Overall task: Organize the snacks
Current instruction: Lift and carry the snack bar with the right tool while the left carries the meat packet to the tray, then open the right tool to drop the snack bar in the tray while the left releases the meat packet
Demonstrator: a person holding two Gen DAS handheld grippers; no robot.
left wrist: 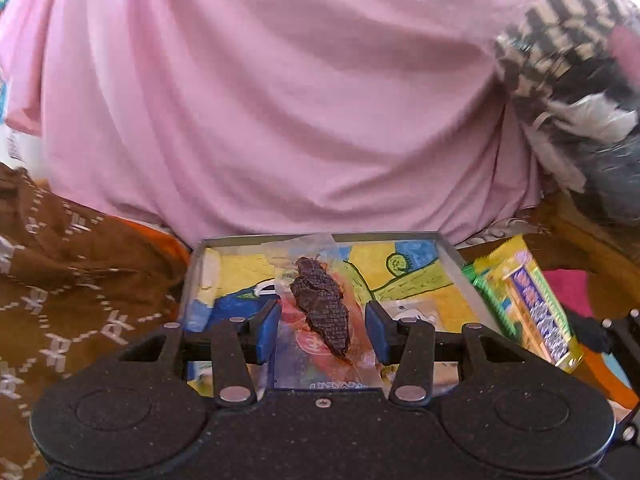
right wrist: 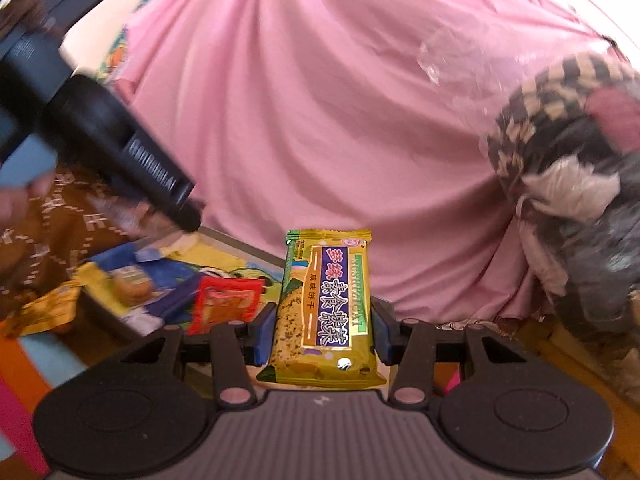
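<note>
A clear packet with a dark brown dried snack (left wrist: 320, 308) sits between the blue pads of my left gripper (left wrist: 323, 330), which is shut on it over the metal-rimmed tray (left wrist: 448, 244). The tray floor has a bright yellow, blue and green drawing. My right gripper (right wrist: 324, 332) is shut on a yellow-green biscuit packet (right wrist: 328, 300) held upright, just right of the tray (right wrist: 240, 242). That same packet (left wrist: 532, 304) shows at the right of the left wrist view. A red packet (right wrist: 228, 304) and a blue packet (right wrist: 160, 276) lie in the tray.
A pink cloth (left wrist: 280, 100) fills the background. A checkered bundle with white and grey bags (right wrist: 560, 152) sits at the right. Brown patterned fabric (left wrist: 72, 280) lies left of the tray, with a gold wrapper (right wrist: 44, 312) by the tray's left edge. The left tool's black body (right wrist: 120, 144) hangs over the tray.
</note>
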